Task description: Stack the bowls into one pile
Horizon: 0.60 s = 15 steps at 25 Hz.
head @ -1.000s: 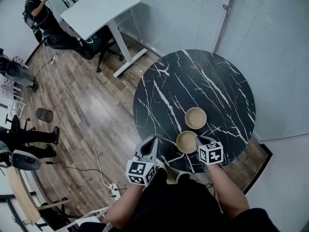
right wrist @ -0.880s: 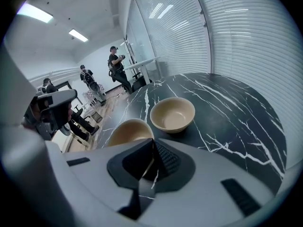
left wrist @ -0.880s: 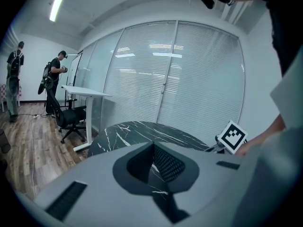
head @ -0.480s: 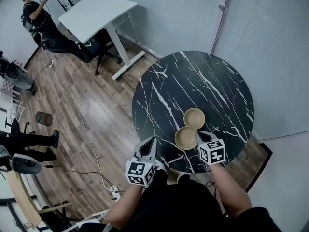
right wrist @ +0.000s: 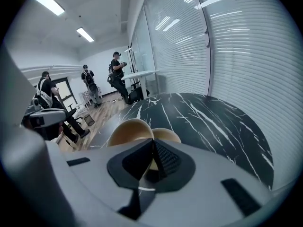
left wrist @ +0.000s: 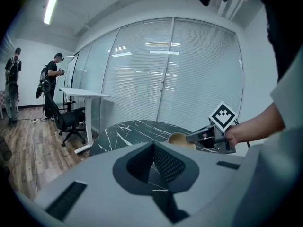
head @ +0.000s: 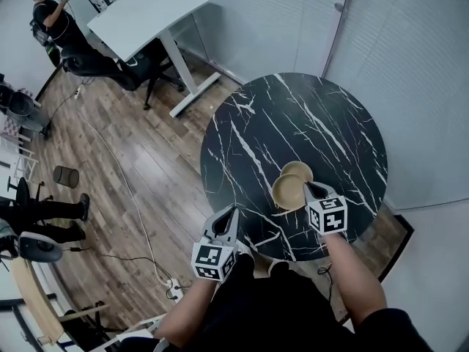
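Observation:
Two tan bowls are over the round black marble table (head: 293,119). My right gripper (head: 306,188) is shut on the near rim of one bowl (head: 286,192) and holds it off the table. That bowl partly overlaps the second bowl (head: 300,170), which rests on the table just beyond. In the right gripper view the held bowl (right wrist: 128,129) is at the left of the jaws and the other bowl (right wrist: 167,135) at the right. My left gripper (head: 233,211) hangs at the table's near edge, shut and holding nothing. From the left gripper view the held bowl (left wrist: 177,138) shows at the right gripper's tip.
A white desk (head: 146,17) and a black office chair (head: 135,68) stand on the wooden floor at the upper left, with a person (head: 55,20) beside them. Glass walls with blinds run behind the table. Cables and a small bin (head: 67,175) lie on the floor.
My right gripper has lifted its bowl and carried it away from me, so it now overlaps the far bowl. The left gripper has stayed where it was.

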Tool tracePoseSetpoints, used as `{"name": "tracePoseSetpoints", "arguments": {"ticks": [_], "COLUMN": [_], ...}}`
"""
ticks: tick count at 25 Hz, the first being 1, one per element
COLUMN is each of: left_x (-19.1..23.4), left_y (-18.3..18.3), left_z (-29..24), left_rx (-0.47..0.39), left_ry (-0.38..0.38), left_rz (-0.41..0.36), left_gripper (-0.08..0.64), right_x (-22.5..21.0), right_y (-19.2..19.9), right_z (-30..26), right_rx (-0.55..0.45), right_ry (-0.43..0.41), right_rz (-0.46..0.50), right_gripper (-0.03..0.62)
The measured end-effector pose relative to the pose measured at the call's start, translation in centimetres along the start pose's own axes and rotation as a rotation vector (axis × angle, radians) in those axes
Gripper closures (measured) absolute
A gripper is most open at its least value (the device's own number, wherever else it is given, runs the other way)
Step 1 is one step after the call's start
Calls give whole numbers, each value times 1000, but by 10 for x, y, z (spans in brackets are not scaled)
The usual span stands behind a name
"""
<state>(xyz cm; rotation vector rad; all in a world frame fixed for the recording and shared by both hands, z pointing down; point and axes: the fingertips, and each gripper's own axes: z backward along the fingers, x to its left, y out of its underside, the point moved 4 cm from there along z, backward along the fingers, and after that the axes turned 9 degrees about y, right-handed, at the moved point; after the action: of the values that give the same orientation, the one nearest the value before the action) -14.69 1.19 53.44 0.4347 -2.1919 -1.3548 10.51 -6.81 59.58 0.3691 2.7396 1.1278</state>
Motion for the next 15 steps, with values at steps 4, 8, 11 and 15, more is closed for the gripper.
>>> {"name": "tracePoseSetpoints", "arguments": {"ticks": [4,8,11,15], "left_x": [3,8,12,13], "left_y": [2,2,1,0], "left_z": [0,1,3,1], "left_rx": [7,10,10,11], "left_ry": [-10,-25,-37,-40], "left_rz": [2,9,10,12], "left_gripper": [546,546,546,546], "right_x": [-14,-26,-30,-35], "right_y": [0,0,-1,1], "right_z": [-11,-18,-26,-35], "right_rx": [-9,-10,-1,14], "right_ry": [39,58,64,76], "right_rz": [-40,-113,-146,-166], "right_gripper": [572,572,572,572]}}
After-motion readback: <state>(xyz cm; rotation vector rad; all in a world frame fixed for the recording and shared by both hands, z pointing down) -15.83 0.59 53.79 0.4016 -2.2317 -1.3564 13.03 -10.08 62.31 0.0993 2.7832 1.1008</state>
